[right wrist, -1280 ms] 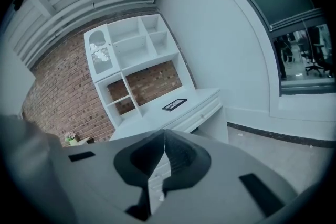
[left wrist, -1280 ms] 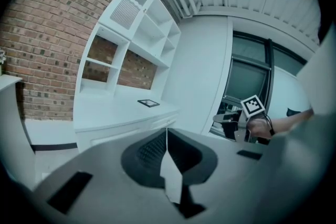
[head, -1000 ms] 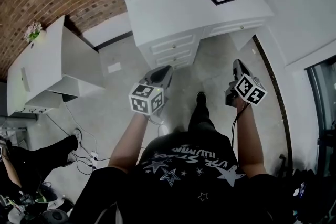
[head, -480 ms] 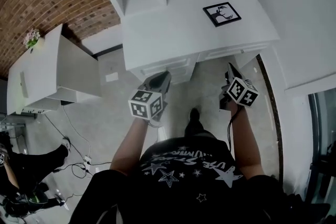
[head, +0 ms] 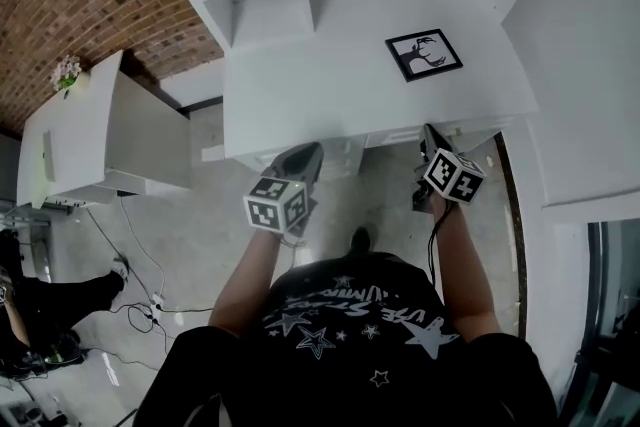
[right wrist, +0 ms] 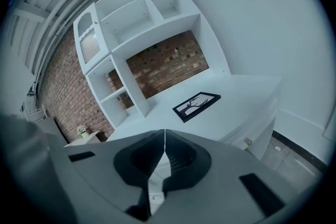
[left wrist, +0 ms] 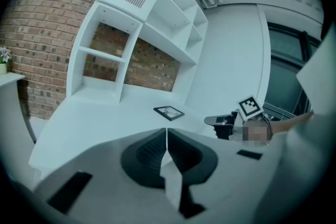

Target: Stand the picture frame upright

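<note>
Two grippers (head: 303,153) (head: 427,131), fingers (left wrist: 155,148) together, hover well apart from the picture frame (head: 424,54).

Head view: mounted on the person's head, facing steeply down over the floor (head: 200,215) and the white surface (head: 330,65). It is well apart from the picture frame (head: 424,54), which shows small toward the surface's right end.
Left gripper view: rides on the left gripper (left wrist: 166,136) and looks along its fingers (left wrist: 149,152). It sits low by the surface's front edge, facing the shelves (left wrist: 157,13) and brick wall (left wrist: 37,34).
Right gripper view: rides on the right gripper (right wrist: 165,139) and looks along its own fingers. It faces the same shelves from the right side, nearer the frame.
Shared: all three views show the surface, picture frame, shelves and brick wall. The left gripper view also takes in the right gripper.
</note>
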Demonstrator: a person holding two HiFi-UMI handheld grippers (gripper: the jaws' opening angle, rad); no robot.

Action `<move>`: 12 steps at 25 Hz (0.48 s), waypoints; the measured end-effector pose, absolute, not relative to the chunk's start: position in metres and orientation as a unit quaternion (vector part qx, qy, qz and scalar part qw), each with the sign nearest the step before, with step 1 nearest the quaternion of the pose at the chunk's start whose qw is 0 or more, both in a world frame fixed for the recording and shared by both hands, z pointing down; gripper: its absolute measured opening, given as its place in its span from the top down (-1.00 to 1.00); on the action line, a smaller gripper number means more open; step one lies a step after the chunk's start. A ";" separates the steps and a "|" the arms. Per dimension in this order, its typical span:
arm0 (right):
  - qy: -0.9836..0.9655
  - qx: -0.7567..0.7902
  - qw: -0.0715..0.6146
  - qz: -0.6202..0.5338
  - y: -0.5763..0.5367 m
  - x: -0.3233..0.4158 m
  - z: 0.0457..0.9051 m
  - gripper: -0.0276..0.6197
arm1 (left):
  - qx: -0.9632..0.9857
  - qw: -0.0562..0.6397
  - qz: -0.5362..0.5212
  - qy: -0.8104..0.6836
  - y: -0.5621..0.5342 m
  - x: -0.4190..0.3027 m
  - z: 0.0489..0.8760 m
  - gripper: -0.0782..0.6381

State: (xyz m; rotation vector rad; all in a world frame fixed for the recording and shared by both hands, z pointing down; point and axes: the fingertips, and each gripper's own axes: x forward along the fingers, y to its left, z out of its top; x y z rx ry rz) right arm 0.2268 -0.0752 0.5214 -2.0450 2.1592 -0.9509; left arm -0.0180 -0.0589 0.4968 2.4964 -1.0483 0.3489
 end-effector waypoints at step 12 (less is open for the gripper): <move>0.701 -0.618 -0.035 -0.355 -0.130 0.233 0.551 0.87 | 0.877 0.195 0.128 -0.420 -0.092 0.000 0.499 0.73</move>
